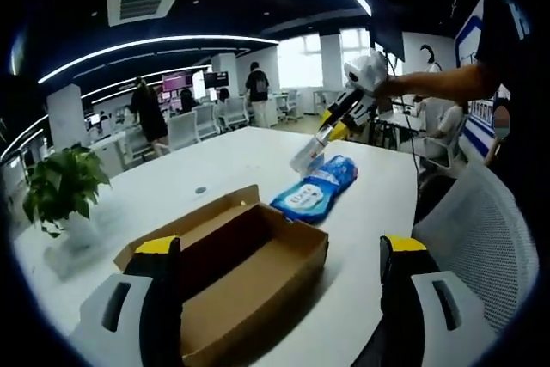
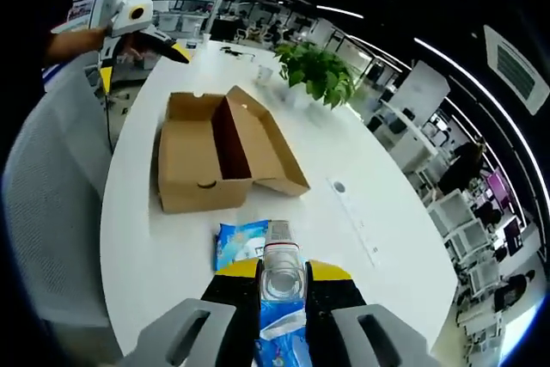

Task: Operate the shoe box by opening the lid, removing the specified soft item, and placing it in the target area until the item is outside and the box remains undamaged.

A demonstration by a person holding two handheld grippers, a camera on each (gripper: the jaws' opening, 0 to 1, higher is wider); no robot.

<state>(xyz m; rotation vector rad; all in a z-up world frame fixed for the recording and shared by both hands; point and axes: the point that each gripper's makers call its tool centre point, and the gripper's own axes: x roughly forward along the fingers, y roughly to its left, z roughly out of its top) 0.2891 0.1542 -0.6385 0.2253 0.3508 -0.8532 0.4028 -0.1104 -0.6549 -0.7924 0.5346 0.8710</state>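
Observation:
The brown cardboard shoe box (image 1: 249, 255) stands open on the white table (image 1: 361, 238), its lid folded back flat beside it. A blue soft pack (image 1: 316, 186) lies on the table just past the box. My left gripper (image 1: 279, 298) is open, its jaws wide apart over the box's near end. My right gripper (image 1: 325, 137) comes in from the right, shut on a small clear plastic item (image 1: 307, 156) held just over the pack's far end. In the right gripper view, the right gripper (image 2: 282, 285) pinches that clear item (image 2: 281, 268) above the blue pack (image 2: 242, 242). Beyond them are the box (image 2: 215, 156) and the left gripper (image 2: 142, 62).
A potted plant (image 1: 62, 186) stands near the table's left edge, beyond the box (image 2: 318, 70). A grey mesh chair (image 1: 481, 238) sits against the table's right side. Office desks, chairs and standing people (image 1: 148, 113) are far behind.

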